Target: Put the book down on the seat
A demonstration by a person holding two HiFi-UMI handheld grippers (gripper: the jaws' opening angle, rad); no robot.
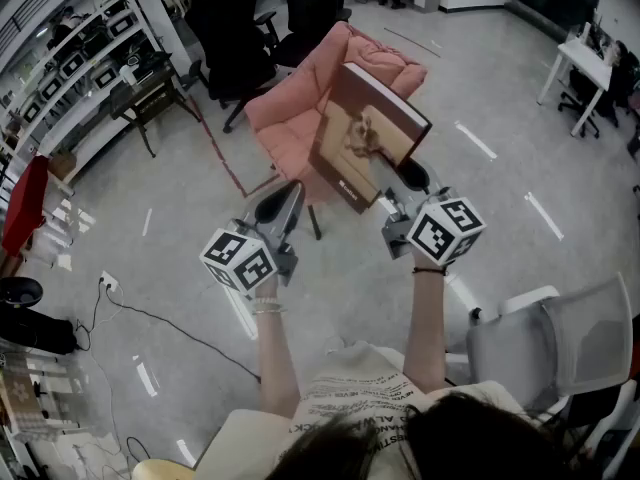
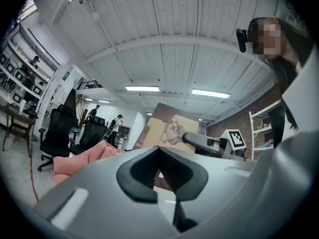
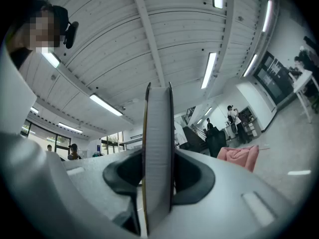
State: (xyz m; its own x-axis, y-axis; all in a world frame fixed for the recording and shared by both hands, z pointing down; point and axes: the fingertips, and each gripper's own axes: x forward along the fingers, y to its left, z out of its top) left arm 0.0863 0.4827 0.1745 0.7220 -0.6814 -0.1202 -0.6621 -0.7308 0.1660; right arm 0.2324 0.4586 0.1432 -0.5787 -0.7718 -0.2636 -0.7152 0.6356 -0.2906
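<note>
- Above the pink chair (image 1: 290,108), the book (image 1: 365,133) is held upright in the air, its picture cover facing the person and clear of the seat (image 1: 285,118).
- At the cover's 5 o'clock corner, the right gripper (image 1: 405,183) is clamped on the book, its pads pressing both covers.
- At 8 o'clock of the book, the left gripper (image 1: 278,206) has its jaws together, with nothing between them.

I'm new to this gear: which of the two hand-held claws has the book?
The right gripper: its jaws clamp the book by one edge. The left gripper beside it holds nothing, its jaws together.
</note>
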